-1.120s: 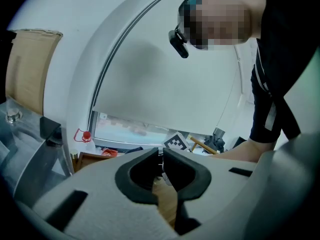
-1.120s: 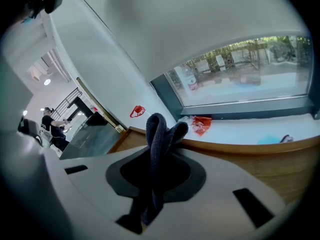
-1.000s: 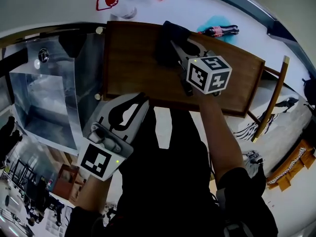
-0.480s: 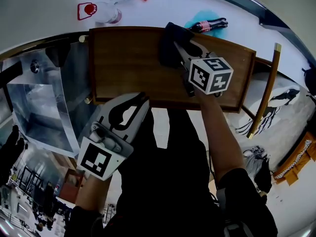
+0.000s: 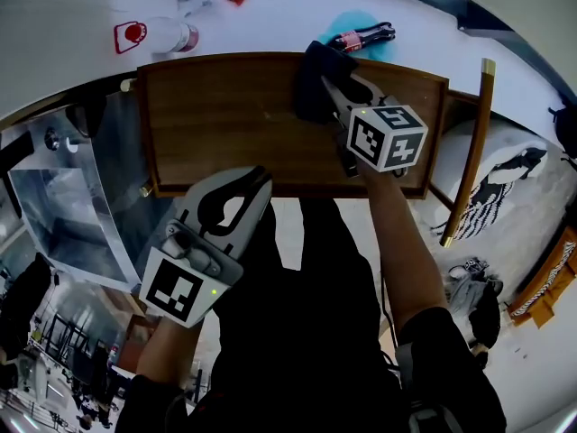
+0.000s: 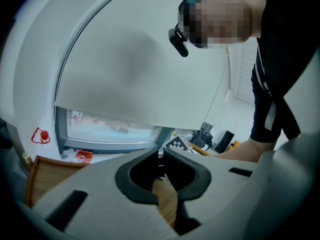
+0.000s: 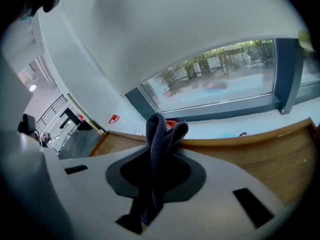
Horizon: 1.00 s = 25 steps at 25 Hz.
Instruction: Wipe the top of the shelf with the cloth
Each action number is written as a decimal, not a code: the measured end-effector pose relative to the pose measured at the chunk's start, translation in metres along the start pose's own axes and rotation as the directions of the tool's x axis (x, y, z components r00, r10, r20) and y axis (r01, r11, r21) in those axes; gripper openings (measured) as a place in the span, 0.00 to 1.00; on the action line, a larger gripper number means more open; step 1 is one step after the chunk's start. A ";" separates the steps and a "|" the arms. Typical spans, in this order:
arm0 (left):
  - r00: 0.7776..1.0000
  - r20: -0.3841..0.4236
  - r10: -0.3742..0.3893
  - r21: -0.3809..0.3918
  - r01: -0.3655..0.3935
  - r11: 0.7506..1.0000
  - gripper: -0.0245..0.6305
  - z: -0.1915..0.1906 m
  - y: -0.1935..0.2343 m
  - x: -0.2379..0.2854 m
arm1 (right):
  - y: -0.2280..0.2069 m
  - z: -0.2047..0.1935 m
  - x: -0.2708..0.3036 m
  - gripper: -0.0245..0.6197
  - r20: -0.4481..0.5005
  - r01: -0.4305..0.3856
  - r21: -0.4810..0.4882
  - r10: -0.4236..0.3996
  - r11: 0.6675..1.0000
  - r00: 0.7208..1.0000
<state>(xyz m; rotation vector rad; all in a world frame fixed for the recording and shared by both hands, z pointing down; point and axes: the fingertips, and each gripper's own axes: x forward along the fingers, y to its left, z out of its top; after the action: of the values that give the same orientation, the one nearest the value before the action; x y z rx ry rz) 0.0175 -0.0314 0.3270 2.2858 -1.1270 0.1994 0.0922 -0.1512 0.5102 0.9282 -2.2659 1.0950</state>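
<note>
R gripper (image 5: 335,97) pinching cloth (image 5: 308,87) on shelf top (image 5: 216,115); L gripper (image 5: 255,179) empty.
R jaws clamped tight on the 1 dark cloth, bunched, lying on the wood nr the far edge, right of centre. L jaws together, nothing btwn them, by the shelf's near edge; contact w/ it unclear. Cloth's lower folds hidden inside the jaws. 2 grippers, 1 bottle (image 5: 361,38) beyond the shelf.

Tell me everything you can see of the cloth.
The cloth is dark, navy-grey and looks like soft fabric. It is bunched into folds rather than spread flat. The right gripper is shut on it, and in the right gripper view the folds stand up between the jaws. It sits on the wooden shelf top, near the far edge and right of the middle.
</note>
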 end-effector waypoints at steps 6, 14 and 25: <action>0.999 -0.018 -0.026 0.013 0.026 1.000 0.11 0.003 -0.014 0.020 | -0.027 0.002 -0.020 0.13 0.016 0.034 0.021 -0.035 0.999 0.999; 0.998 -0.037 -0.057 0.030 0.059 0.998 0.11 0.006 -0.031 0.043 | -0.066 0.001 -0.048 0.13 0.028 0.091 0.048 -0.093 0.995 0.995; 0.993 -0.056 -0.099 0.044 0.102 0.994 0.11 0.008 -0.051 0.071 | -0.108 -0.002 -0.081 0.13 0.040 0.167 0.072 -0.170 0.983 0.985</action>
<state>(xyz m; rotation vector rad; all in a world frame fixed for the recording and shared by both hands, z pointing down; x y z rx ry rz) 0.1004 -0.0597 0.3244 2.3576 -0.9869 0.2486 0.2260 -0.1685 0.5129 1.1609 -2.1520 1.0915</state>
